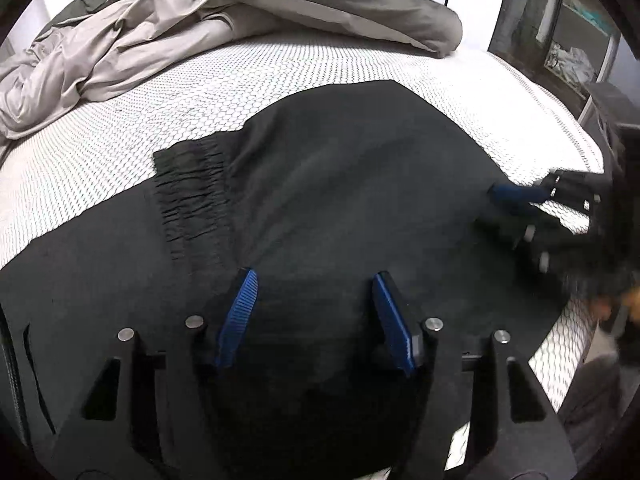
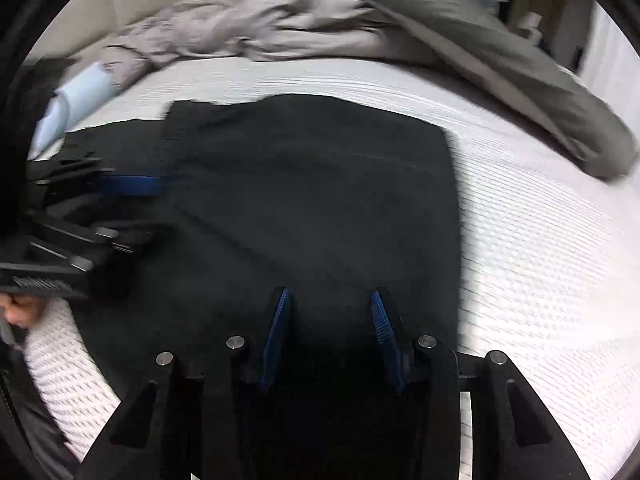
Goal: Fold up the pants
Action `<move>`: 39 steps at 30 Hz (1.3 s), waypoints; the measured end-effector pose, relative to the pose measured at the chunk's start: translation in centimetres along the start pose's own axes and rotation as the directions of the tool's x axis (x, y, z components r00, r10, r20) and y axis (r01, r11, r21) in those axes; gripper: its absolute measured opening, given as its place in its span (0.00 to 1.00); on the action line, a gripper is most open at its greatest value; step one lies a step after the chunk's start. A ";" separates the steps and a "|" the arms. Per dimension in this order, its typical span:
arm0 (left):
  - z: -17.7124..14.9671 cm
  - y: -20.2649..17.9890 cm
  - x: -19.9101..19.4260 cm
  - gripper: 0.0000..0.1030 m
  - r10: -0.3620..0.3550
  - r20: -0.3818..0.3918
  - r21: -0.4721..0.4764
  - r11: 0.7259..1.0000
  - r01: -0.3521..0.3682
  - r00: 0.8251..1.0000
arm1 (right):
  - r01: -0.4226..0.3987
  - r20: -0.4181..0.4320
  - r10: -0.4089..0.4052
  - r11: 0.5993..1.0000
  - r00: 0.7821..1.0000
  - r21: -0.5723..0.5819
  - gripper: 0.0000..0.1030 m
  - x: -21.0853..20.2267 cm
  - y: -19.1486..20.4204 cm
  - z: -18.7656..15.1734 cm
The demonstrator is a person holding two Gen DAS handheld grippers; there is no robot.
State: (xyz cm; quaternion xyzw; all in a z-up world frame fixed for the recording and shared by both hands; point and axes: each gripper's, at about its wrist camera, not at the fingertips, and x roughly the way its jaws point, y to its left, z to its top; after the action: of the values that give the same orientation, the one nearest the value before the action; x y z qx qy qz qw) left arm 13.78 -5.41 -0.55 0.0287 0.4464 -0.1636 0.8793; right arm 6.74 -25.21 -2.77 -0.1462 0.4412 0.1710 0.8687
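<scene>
Black pants [image 1: 340, 180] lie folded on a white mattress [image 1: 200, 92], the gathered elastic waistband [image 1: 192, 200] toward the left. My left gripper [image 1: 313, 276] points down at the near part of the cloth, jaws apart and nothing pinched between its blue pads. The right gripper [image 1: 496, 210] reaches in at the pants' right edge. In the right wrist view the pants [image 2: 300, 200] fill the middle. There my right gripper [image 2: 329, 292] is open over the near edge of the cloth, and the left gripper [image 2: 148, 212] is at the left. Whether the fingertips touch the fabric is unclear.
A grey duvet [image 1: 280, 4] and a crumpled beige sheet [image 1: 100, 52] are heaped along the far side of the bed. A light blue cloth [image 2: 76, 96] lies at the far left. A shelf unit [image 1: 572, 40] stands beyond the bed's right edge. Bare mattress [image 2: 540, 260] extends right of the pants.
</scene>
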 end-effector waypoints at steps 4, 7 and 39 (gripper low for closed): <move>-0.1 0.7 -0.7 0.58 0.020 0.001 -0.025 0.999 -0.020 1.000 | 0.042 0.007 -0.043 0.996 0.999 0.085 0.41 -0.5 -3.4 -0.9; 0.4 0.2 -2.3 0.57 0.053 0.041 -0.039 0.998 -0.052 0.998 | 0.002 0.071 -0.011 0.992 0.997 0.125 0.41 -2.2 -4.0 -0.6; 3.4 1.9 2.5 0.54 -0.002 0.020 -0.114 0.993 0.004 1.000 | -0.031 -0.024 0.031 0.999 0.999 0.010 0.42 5.6 3.1 5.7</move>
State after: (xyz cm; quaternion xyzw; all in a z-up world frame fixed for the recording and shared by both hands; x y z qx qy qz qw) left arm 18.37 -4.92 -0.64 -0.0240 0.4464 -0.1392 0.8836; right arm 12.61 -19.17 -4.43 -0.1373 0.4548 0.1807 0.8612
